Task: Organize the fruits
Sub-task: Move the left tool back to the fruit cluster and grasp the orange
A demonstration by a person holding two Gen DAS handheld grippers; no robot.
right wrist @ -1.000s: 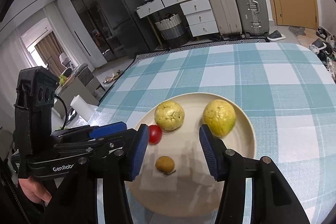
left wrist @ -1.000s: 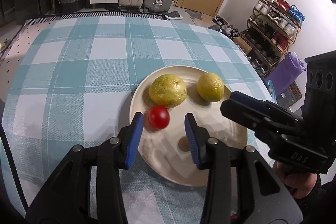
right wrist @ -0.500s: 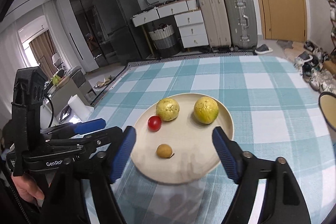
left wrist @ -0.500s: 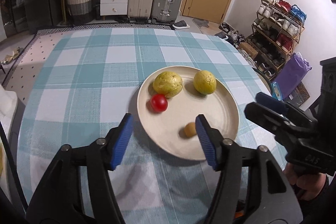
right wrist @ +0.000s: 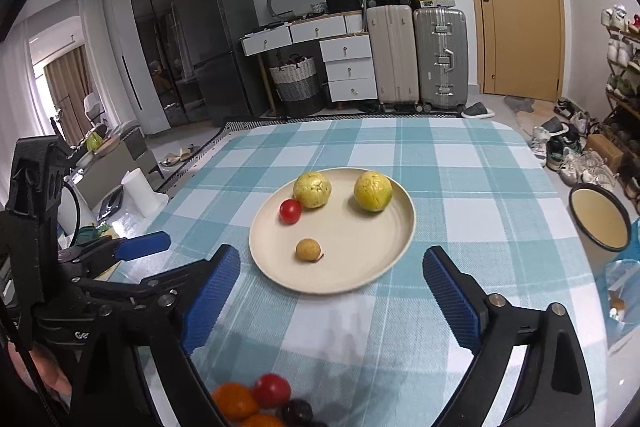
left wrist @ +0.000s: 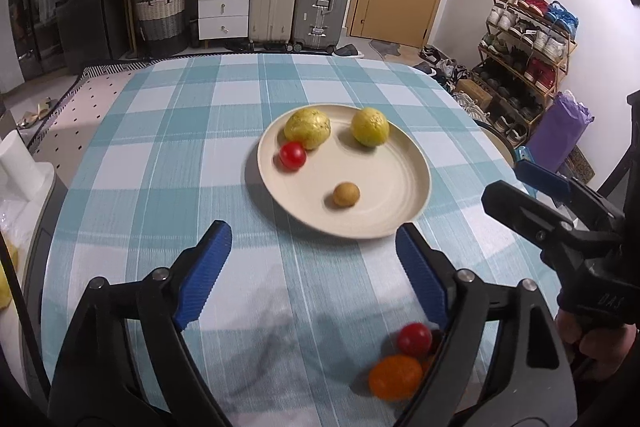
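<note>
A round cream plate [left wrist: 404, 211] sits in the middle of the bench [left wrist: 180, 131], which has a blue and white checked cloth on it. Four fruits lie on the plate. Two big yellow fruits are at the far side: a bumpy yellow fruit [left wrist: 307, 128] on the left and a smoother yellow fruit [left wrist: 370, 127] on the right, a little apart. A small red tomato [left wrist: 293, 155] lies right beside the bumpy one, maybe touching it. A little brown fruit [left wrist: 346, 194] lies alone nearer the front of the plate.

Both grippers hang over the near part of the bench, on this side of the plate. The left gripper [left wrist: 316, 267] has its blue fingers [left wrist: 206, 269] wide apart and holds nothing. The right gripper [right wrist: 332, 291] also has its fingers [right wrist: 450, 301] wide apart and is empty. A hand [left wrist: 596, 343] grips the handle of the right gripper.

Close to the front edge of the bench is a small heap of loose fruit: a second red tomato [right wrist: 272, 390], an orange fruit [right wrist: 234, 401] and a dark fruit [right wrist: 298, 411] lie close together. The dark one is partly cut off by the picture edge, so I cannot say just what it is.

A cream pot with a dark rim [right wrist: 600, 219] stands off the right side of the bench.
</note>
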